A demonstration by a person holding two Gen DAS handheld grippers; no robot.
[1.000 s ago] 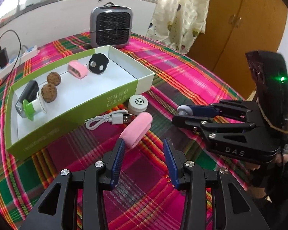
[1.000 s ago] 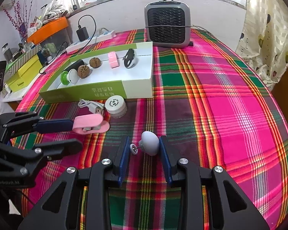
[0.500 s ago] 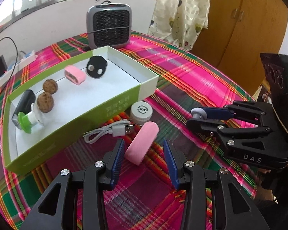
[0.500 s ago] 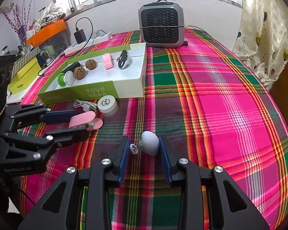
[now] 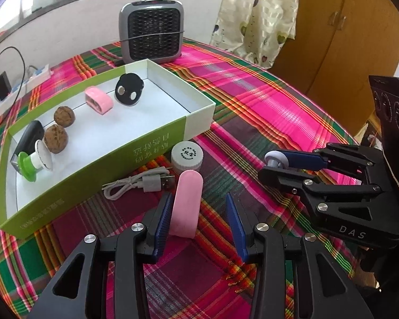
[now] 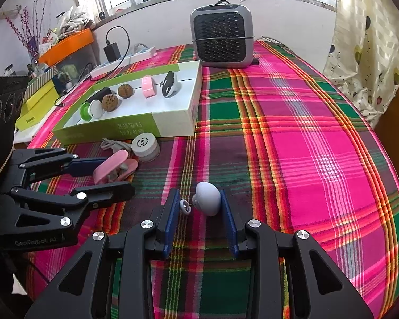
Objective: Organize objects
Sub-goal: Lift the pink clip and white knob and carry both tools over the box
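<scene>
A green and white box [image 5: 157,143] on the plaid cloth holds walnuts, a pink band, a black round item, a green spool and a black device. My left gripper [image 5: 198,211] is open around a pink oblong case [image 5: 186,206] that lies on the cloth; the left pad touches it, the right pad stands apart. The case also shows in the right wrist view [image 6: 111,165]. My right gripper [image 6: 198,207] is shut on a grey mushroom-shaped knob [image 6: 208,202] with a small wheel, held above the cloth; it also shows in the left wrist view [image 5: 276,159].
A white round cap [image 5: 187,156] and a coiled white USB cable [image 5: 143,183] lie in front of the box. A grey heater [image 5: 153,33] stands behind it. A power strip and charger [image 6: 122,53] are at the back left, a curtain and wooden cupboard to the right.
My left gripper moved forward and down, so the pink case now sits between its pads. The right gripper still holds the grey knob and shifted slightly.
</scene>
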